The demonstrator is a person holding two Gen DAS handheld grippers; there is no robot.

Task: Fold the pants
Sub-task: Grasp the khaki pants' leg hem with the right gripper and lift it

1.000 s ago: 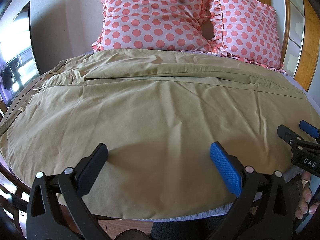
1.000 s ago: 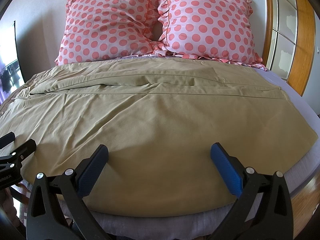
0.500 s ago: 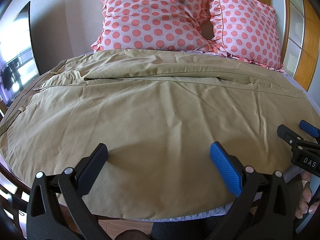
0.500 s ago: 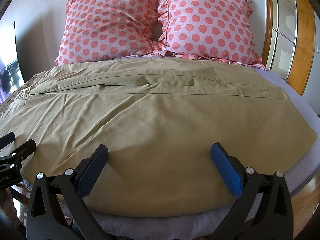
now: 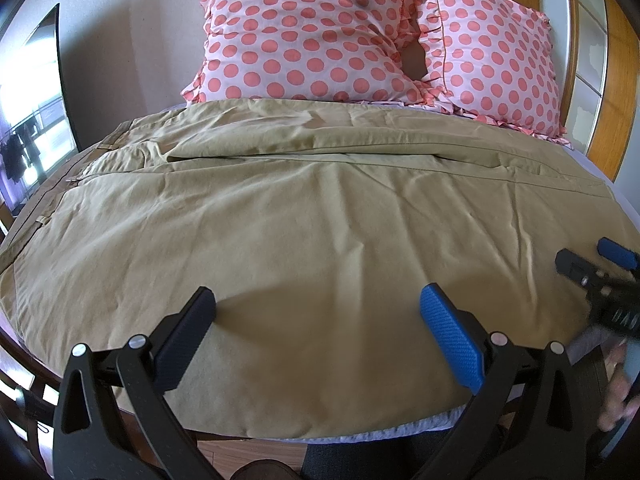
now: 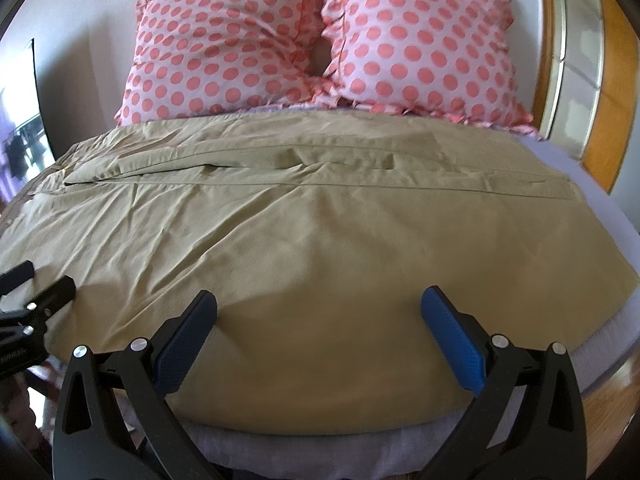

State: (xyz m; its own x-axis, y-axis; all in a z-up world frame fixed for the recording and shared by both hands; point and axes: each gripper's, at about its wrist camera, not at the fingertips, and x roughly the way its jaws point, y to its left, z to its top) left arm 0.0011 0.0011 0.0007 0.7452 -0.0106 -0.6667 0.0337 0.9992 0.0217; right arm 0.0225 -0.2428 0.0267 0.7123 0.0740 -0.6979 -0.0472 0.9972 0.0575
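Here, both tongs, left (image 5: pixel 318 334) and right (image 6: pixel 320 334), gape wide, empty, above khaki pants (image 5: pixel 304 216).

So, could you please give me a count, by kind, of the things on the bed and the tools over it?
Khaki pants: 1
Polka-dot pillows: 2 (left pillow, right pillow)
Hand-held grippers: 2 (left hand-held gripper, right hand-held gripper), both open and holding nothing
Total: 5
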